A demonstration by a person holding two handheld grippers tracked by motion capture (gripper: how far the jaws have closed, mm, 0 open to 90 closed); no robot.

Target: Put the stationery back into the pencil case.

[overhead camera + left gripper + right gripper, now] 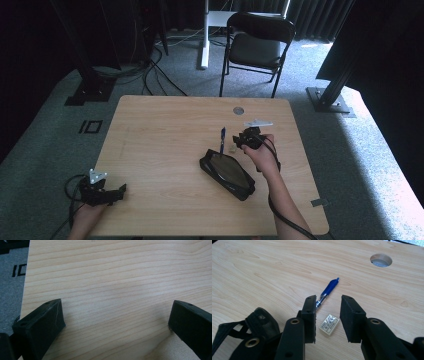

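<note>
over the eraser (329,324) right gripper (327,315) part open, empty; pen (327,291) beyond. left gripper (116,320) wide open, empty, on worktop (120,277).

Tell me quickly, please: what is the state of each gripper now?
Left gripper: open wide, empty, over bare table.
Right gripper: open, holding nothing; the eraser lies between its jaws, untouched.

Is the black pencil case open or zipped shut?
Open. In the high view the pencil case lies flat with its top gaping; the pen and eraser lie outside it on the table.
</note>
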